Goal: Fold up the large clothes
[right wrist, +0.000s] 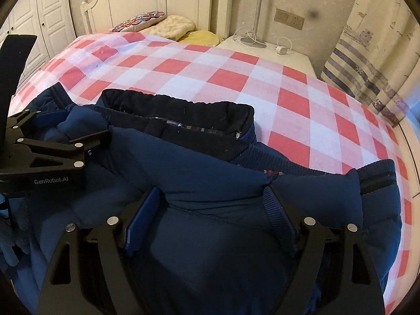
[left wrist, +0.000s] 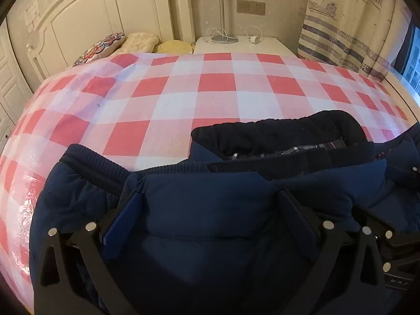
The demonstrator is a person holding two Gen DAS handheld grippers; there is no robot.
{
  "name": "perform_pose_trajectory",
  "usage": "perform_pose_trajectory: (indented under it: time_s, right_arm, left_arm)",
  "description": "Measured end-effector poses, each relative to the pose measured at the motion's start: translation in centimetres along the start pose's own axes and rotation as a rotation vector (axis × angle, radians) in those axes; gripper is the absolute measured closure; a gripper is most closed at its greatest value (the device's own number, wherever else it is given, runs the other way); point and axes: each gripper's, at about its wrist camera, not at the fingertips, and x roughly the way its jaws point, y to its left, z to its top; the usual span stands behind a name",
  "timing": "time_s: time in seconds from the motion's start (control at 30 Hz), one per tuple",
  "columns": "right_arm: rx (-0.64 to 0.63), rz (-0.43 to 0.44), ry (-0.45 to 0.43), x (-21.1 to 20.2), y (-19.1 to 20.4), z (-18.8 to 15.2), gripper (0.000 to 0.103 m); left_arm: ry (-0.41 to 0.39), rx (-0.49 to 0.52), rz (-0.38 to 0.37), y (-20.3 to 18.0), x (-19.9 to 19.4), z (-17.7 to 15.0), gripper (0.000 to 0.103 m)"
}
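A navy padded jacket (left wrist: 315,183) (right wrist: 183,162) lies on the red-and-white checked bed sheet (left wrist: 183,92) (right wrist: 262,84), its black fleece collar (left wrist: 288,131) (right wrist: 178,105) toward the headboard. My left gripper (left wrist: 208,197) stands wide open over the jacket, a puffed fold of navy fabric lying between its fingers. My right gripper (right wrist: 212,197) is open too, with a fold of the jacket between its fingers and a ribbed knit band (right wrist: 275,210) lying along the right one. Each gripper shows at the edge of the other's view: left gripper (right wrist: 52,141), right gripper (left wrist: 380,231).
Pillows (left wrist: 118,44) lie at the white headboard (left wrist: 105,13). A white nightstand (left wrist: 236,46) with a lamp base and a charger stands beside the bed. A striped curtain (left wrist: 354,26) hangs at the right. White wardrobe doors (right wrist: 47,13) stand at the left.
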Motion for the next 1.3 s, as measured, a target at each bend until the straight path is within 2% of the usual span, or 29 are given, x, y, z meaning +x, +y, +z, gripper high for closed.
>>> perform_pose_trajectory:
  time_s: [0.37,0.5,0.57,0.6,0.7,0.77,0.83,0.87,0.9,0.93,1.0,1.07,1.1,1.17,1.23,1.27,1.3]
  right_arm:
    - [0.009,-0.011,0.013,0.7,-0.1,0.3,0.022]
    - [-0.012,-0.007,0.032,0.1,-0.2,0.6,0.021]
    - [-0.041,-0.028,0.017,-1.1,-0.2,0.7,0.022]
    - [-0.055,-0.049,-0.022,-2.3,-0.5,0.7,0.022]
    - [-0.020,-0.078,-0.075,-4.4,-3.0,0.6,0.019]
    - [0.045,-0.127,-0.060,-4.1,-6.0,0.2,0.018]
    - [0.087,-0.134,-0.016,-2.6,-8.1,-0.8,0.017]
    - [0.112,-0.098,0.007,-1.4,-8.9,-1.6,0.016]
    - [0.166,-0.035,-0.020,-1.0,-9.8,-2.3,0.015]
    - [0.187,-0.015,-0.033,-1.0,-10.2,-2.6,0.015]
    - [0.169,-0.030,-0.032,-1.0,-9.8,-2.5,0.015]
    - [0.181,-0.016,-0.032,-1.1,-10.1,-2.4,0.016]
    - [0.209,-0.010,-0.051,-1.7,-10.6,-2.4,0.019]
    - [0.261,-0.025,-0.110,-3.2,-11.5,-2.6,0.019]
    - [0.299,-0.087,-0.152,-4.2,-12.3,-3.1,0.015]
    - [0.306,-0.105,-0.144,-3.8,-12.6,-3.4,0.015]
    - [0.322,-0.092,-0.088,-2.5,-13.2,-3.8,0.013]
  left_arm:
    - [-0.015,0.016,0.037,-0.6,-0.1,-0.1,0.002]
    - [0.036,0.028,0.032,-0.3,-0.5,0.5,0.002]
    - [0.011,0.023,0.022,0.8,-2.2,0.7,0.002]
    - [-0.026,0.025,0.024,1.8,-3.5,0.8,0.002]
    - [-0.064,0.025,0.094,4.3,-5.0,1.0,0.002]
    - [-0.054,-0.005,0.157,7.0,-4.5,1.0,0.002]
    - [-0.024,-0.036,0.179,8.8,-3.3,0.6,0.002]
    - [0.010,-0.055,0.168,9.7,-2.0,0.1,0.002]
    - [0.052,-0.081,0.135,10.4,-0.7,-0.4,0.002]
    - [0.083,-0.125,0.072,11.2,0.3,-0.8,0.002]
    - [0.084,-0.176,0.030,12.3,0.3,-0.7,0.002]
    - [0.086,-0.175,0.026,12.4,0.3,-0.7,0.002]
    - [0.081,-0.173,0.029,12.5,0.2,-0.7,0.002]
    - [0.076,-0.174,0.030,12.5,0.0,-0.8,0.002]
    - [0.079,-0.179,0.025,12.5,0.1,-1.0,0.002]
    - [0.080,-0.182,0.021,12.4,0.2,-1.0,0.002]
    - [0.081,-0.188,0.016,12.4,0.3,-1.1,0.002]
